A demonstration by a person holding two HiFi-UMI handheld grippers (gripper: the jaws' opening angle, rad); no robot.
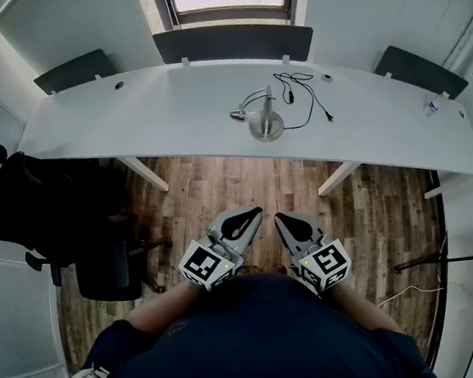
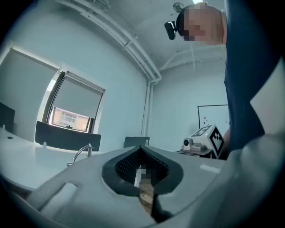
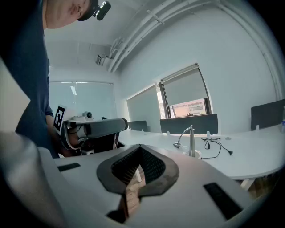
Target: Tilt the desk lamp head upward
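A silver desk lamp point(image 1: 265, 121) stands on the long white desk point(image 1: 132, 123). Its round base sits mid-desk, and its curved neck bends left to a small head hanging low. The lamp also shows far off in the left gripper view, lamp point(image 2: 83, 153), and in the right gripper view, lamp point(image 3: 189, 140). My left gripper point(image 1: 257, 213) and right gripper point(image 1: 279, 218) are held side by side close to my body, over the wooden floor and well short of the desk. Both are shut and hold nothing.
A black cable point(image 1: 302, 96) lies on the desk just right of the lamp. A small bottle point(image 1: 432, 108) stands at the desk's right end. Dark partition panels point(image 1: 232, 43) line the far edge. A black office chair point(image 1: 33, 214) stands at left. White desk legs point(image 1: 146, 172) reach the floor.
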